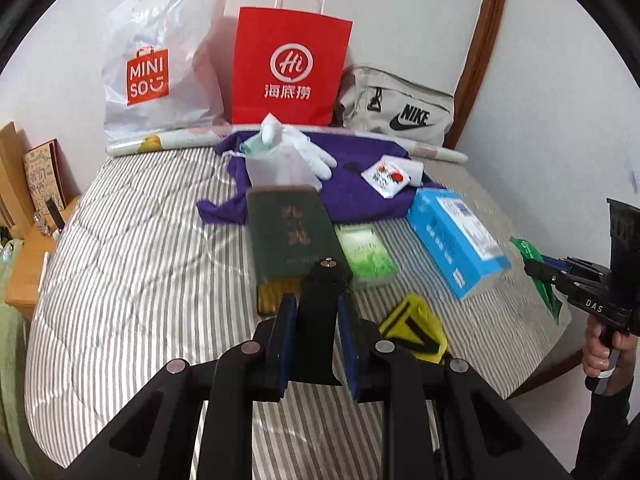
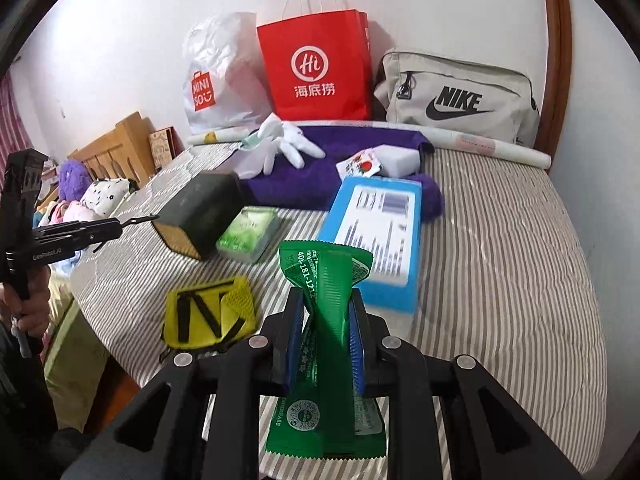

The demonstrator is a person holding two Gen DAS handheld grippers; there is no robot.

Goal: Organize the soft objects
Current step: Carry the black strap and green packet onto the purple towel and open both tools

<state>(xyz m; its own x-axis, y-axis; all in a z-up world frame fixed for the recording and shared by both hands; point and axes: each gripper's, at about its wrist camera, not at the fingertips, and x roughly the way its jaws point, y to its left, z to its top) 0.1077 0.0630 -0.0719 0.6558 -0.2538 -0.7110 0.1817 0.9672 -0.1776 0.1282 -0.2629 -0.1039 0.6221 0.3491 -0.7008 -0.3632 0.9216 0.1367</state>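
Jaws, right: I am pinching a green foil packet [image 2: 326,320] between the blue pads, its crimped top twisting above them and its bottom seal hanging below. Jaws, left: I am clamping a dark green book [image 1: 286,236] by its near end; seen from the right wrist, it is hanging clear of the striped bed [image 2: 500,240], tilted, page edges down.

Right gripper [image 2: 325,344] and left gripper [image 1: 311,336]: both are pointing down over the bed's near edge, loads off the cover.

Lying nearest on the bed: a yellow mesh pouch [image 2: 210,312], a pale green tissue pack [image 2: 248,238], a blue box [image 2: 376,240]. Further back: a purple cloth [image 2: 320,168] carrying a white glove [image 2: 288,146] and a small printed sachet [image 2: 358,164].

Standing along the wall: a white Miniso bag [image 1: 160,64], a red paper bag [image 1: 290,68], a grey Nike bag [image 2: 460,100].

Handling note, my judgement: the packet is thin and slippery, so I am keeping the grip steady and travelling slowly. The book is rigid and heavy at one end; I would be holding it level and passing above the blue box, not across it.
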